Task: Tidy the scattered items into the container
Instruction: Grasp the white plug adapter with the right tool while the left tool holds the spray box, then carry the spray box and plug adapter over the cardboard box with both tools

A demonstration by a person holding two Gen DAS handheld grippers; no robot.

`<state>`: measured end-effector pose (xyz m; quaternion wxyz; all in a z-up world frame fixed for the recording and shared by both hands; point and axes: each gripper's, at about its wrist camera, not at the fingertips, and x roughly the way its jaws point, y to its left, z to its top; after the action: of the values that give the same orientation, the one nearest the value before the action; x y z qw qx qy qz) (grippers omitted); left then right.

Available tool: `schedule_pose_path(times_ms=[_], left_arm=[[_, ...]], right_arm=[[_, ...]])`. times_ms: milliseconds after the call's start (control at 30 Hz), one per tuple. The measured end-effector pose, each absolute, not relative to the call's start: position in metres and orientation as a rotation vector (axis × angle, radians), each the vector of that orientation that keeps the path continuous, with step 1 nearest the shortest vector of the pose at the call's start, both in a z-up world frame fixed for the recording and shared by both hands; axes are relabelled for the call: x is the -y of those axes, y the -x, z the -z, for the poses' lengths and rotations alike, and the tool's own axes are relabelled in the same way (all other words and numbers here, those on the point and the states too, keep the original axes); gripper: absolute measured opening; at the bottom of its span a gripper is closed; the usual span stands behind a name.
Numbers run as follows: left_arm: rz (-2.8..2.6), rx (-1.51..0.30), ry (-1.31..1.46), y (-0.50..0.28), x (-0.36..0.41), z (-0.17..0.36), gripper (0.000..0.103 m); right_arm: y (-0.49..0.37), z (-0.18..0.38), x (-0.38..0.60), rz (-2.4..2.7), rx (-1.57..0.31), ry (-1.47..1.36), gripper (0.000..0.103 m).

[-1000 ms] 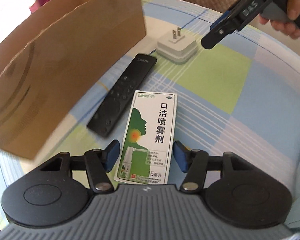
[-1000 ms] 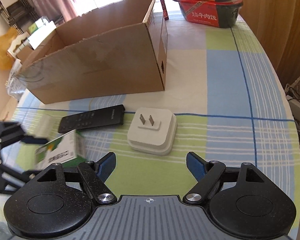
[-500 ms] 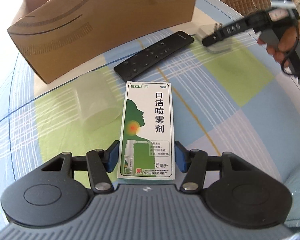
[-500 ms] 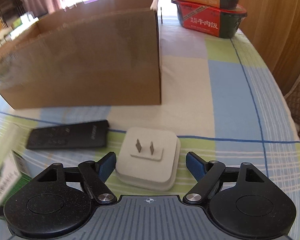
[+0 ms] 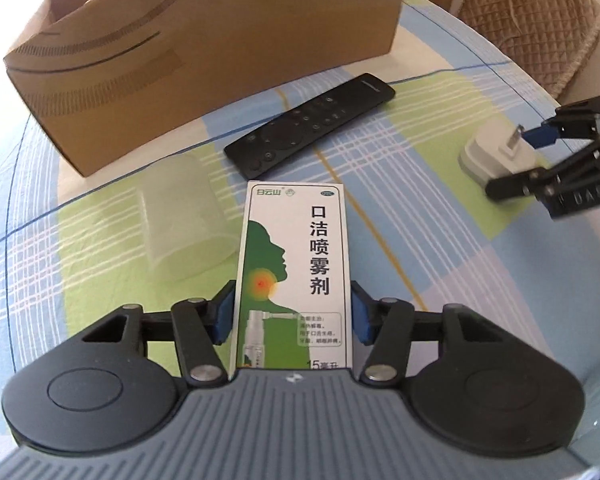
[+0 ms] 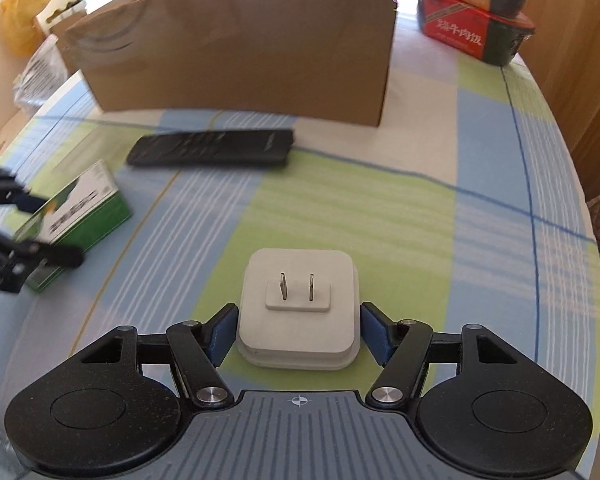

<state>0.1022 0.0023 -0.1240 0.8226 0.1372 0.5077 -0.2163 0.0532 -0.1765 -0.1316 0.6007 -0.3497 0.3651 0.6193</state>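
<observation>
A green-and-white throat spray box (image 5: 296,264) lies flat between my left gripper's (image 5: 292,316) blue pads, which press both long sides; the gripper is shut on it. The same box (image 6: 76,216) shows blurred at the left of the right wrist view. A white plug adapter (image 6: 298,308), prongs up, rests on the cloth between the fingers of my right gripper (image 6: 298,328). Those fingers are open, with a thin gap on each side. A black remote (image 5: 310,124) lies in front of the cardboard box (image 5: 204,44). A translucent cup (image 5: 180,224) lies on its side left of the spray box.
The table has a blue, green and white checked cloth (image 6: 380,208). Stacked food tubs (image 6: 476,12) stand at the back right beside the cardboard box. A woven chair back (image 5: 536,20) is past the table edge. Bags and clutter (image 6: 24,28) sit off the table's far left.
The left gripper has swung round with the spray box, bringing the cup into view. The right gripper moved forward around the adapter and its fingers narrowed toward it.
</observation>
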Motion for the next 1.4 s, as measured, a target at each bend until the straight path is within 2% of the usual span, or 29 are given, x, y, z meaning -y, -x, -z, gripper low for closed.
schedule_pose_path(times_ms=[67, 333, 367, 400, 433, 700, 933, 1400], left_arm=[[0.465, -1.089, -0.292, -0.099, -0.003, 0.123, 0.051], [0.442, -1.095, -0.277, -0.091, -0.003, 0.123, 0.052], [0.438, -1.092, -0.273, -0.094, -0.003, 0.123, 0.052], [0.435, -1.089, -0.269, -0.096, -0.002, 0.124, 0.052], [0.437, -1.084, -0.272, -0.097, 0.000, 0.124, 0.051], [0.483, -1.104, -0.286, -0.088, 0.004, 0.120, 0.050], [0.481, -1.085, -0.261, -0.079, -0.017, 0.095, 0.050], [0.481, -0.912, -0.245, -0.109, -0.046, 0.016, 0.050]], right_arm=[[-0.050, 0.131, 0.179, -1.429, -0.846, 0.788, 0.091], [-0.044, 0.134, 0.169, -1.401, -0.835, 0.769, 0.090], [-0.042, 0.134, 0.169, -1.394, -0.815, 0.783, 0.084], [-0.040, 0.134, 0.168, -1.388, -0.796, 0.797, 0.072], [-0.039, 0.133, 0.169, -1.399, -0.781, 0.807, 0.067], [-0.029, 0.130, 0.179, -1.486, -0.846, 0.874, 0.067], [-0.030, 0.111, 0.178, -1.600, -0.995, 0.833, 0.067], [-0.040, 0.040, 0.123, -1.769, -0.922, 0.705, 0.067]])
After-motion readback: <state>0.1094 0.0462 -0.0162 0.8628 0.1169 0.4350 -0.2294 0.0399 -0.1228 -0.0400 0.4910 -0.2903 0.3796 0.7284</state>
